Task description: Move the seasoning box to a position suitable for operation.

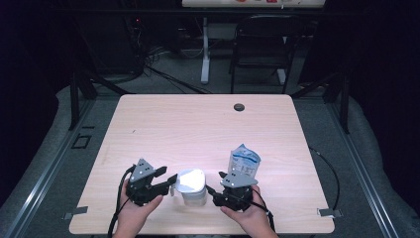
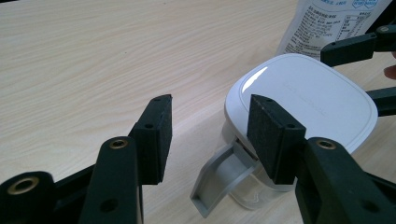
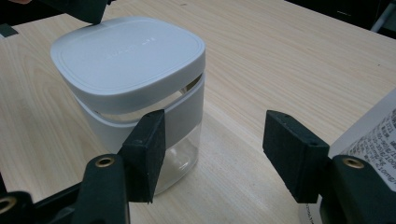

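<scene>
Here a clear jar (image 1: pixel 192 188) with a white lid (image 3: pixel 126 56) stands near the pale wooden table's (image 1: pixel 198 124) front edge, between the left gripper (image 1: pixel 171 179) and right gripper (image 1: pixel 220 179), both open and holding nothing. Beside it stands a printed pouch (image 1: pixel 244 161), its text too small to read. A dark chair (image 1: pixel 262 44) stands beyond.

Far half of table (image 1: pixel 198 124) is lying open for passage. Near edge: jar (image 1: pixel 192 187) is sitting between left gripper (image 1: pixel 168 179) and right gripper (image 1: pixel 221 181), pouch (image 1: pixel 243 162) standing just beyond the right one, blocking that side.
</scene>
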